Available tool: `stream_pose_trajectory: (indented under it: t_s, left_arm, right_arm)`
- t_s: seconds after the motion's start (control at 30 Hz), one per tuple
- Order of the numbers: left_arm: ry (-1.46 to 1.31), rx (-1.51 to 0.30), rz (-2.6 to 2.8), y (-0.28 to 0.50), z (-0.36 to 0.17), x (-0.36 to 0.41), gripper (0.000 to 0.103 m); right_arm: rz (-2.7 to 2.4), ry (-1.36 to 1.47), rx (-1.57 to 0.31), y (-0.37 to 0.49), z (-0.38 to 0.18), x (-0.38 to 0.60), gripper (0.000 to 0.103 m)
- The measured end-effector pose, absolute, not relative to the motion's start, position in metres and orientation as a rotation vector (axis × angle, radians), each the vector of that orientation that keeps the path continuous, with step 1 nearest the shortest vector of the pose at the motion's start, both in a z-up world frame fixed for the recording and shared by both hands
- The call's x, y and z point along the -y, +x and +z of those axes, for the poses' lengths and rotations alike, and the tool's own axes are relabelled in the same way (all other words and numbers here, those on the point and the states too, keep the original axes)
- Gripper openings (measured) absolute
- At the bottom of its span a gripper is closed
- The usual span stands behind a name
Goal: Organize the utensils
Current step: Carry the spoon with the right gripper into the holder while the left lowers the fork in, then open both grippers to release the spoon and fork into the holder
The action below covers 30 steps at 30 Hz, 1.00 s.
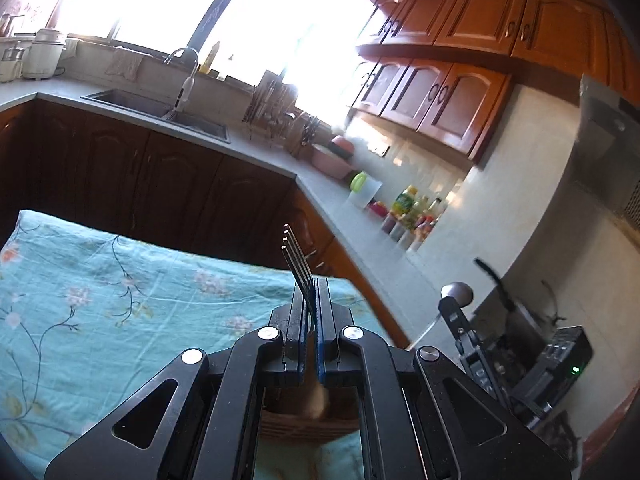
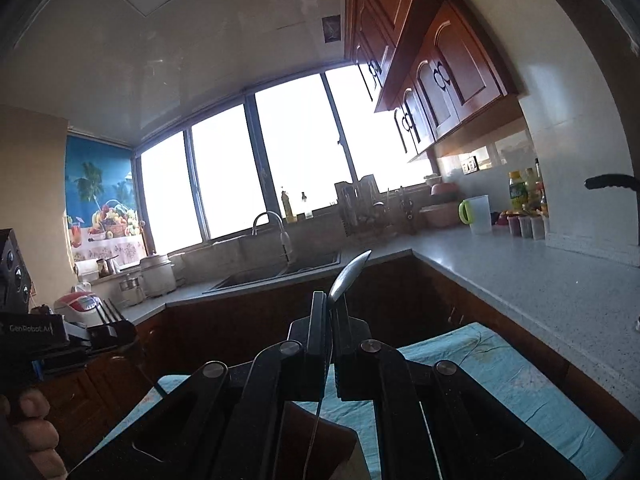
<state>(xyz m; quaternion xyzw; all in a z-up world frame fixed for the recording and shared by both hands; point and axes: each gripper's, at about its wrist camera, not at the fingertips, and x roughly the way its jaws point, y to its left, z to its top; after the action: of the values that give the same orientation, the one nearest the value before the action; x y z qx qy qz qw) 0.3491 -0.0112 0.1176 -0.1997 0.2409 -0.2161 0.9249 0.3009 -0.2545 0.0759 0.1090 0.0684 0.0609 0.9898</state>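
Nearest the left wrist lens, the left gripper (image 1: 310, 304) was seen at 6 o'clock, jaws drawn nearly together and clamped on a fork (image 1: 298, 264). The fork was held by its neck, tines pointed up toward 12 o'clock and tilted slightly left, its wooden handle end blurred below the pads. A wooden box (image 1: 308, 420) was glimpsed under the gripper frame at 6 o'clock, resting on a teal floral cloth (image 1: 100, 300) spread from 9 to 6 o'clock. Farther off, a sink (image 1: 160, 110) with a faucet (image 1: 186, 76) was noted at 10 o'clock, a dish rack (image 1: 276, 108) near 12, and bottles (image 1: 408, 216) on the grey countertop (image 1: 360, 240) at 3 o'clock. The right gripper (image 1: 452, 304) was seen at 4 o'clock, a spoon bowl showing at its tip.

In the right wrist view, the right gripper (image 2: 330, 320) was seen at 6 o'clock, jaws closed to a thin gap and pinched on a spoon (image 2: 348, 276). The spoon bowl was raised edge-on toward 12 o'clock, leaning right; its thin handle ran down between the fingers. The left gripper (image 2: 112, 330) was visible at 8 o'clock with fork tines above it. The cloth (image 2: 500, 376) was seen at 5 o'clock, and the brown box (image 2: 320, 440) at 6 o'clock.
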Motion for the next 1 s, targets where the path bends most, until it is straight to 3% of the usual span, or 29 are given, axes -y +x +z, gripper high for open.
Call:
stream_pose_trajectory:
  t_s: [0.47, 0.9, 0.97, 1.0]
  left_arm:
    - [-0.324, -0.643, -0.404, 0.361, 0.057, 0.027, 0.003]
    - [-0.338, -0.660, -0.393, 0.362, 0.058, 0.026, 0.003]
    - [-0.341, -0.668, -0.391, 0.362, 0.059, 0.026, 0.009]
    - [-0.348, -0.672, -0.394, 0.362, 0.060, 0.026, 0.021]
  right_arm:
    - [0.240, 0.201, -0.339, 0.300, 0.025, 0.255, 0.003]
    - [0.275, 0.260, -0.430, 0.308, 0.023, 0.268, 0.006]
    - [0.275, 0.280, -0.438, 0.308, 0.023, 0.270, 0.008]
    - [0.272, 0.293, -0.437, 0.307, 0.024, 0.272, 0.009]
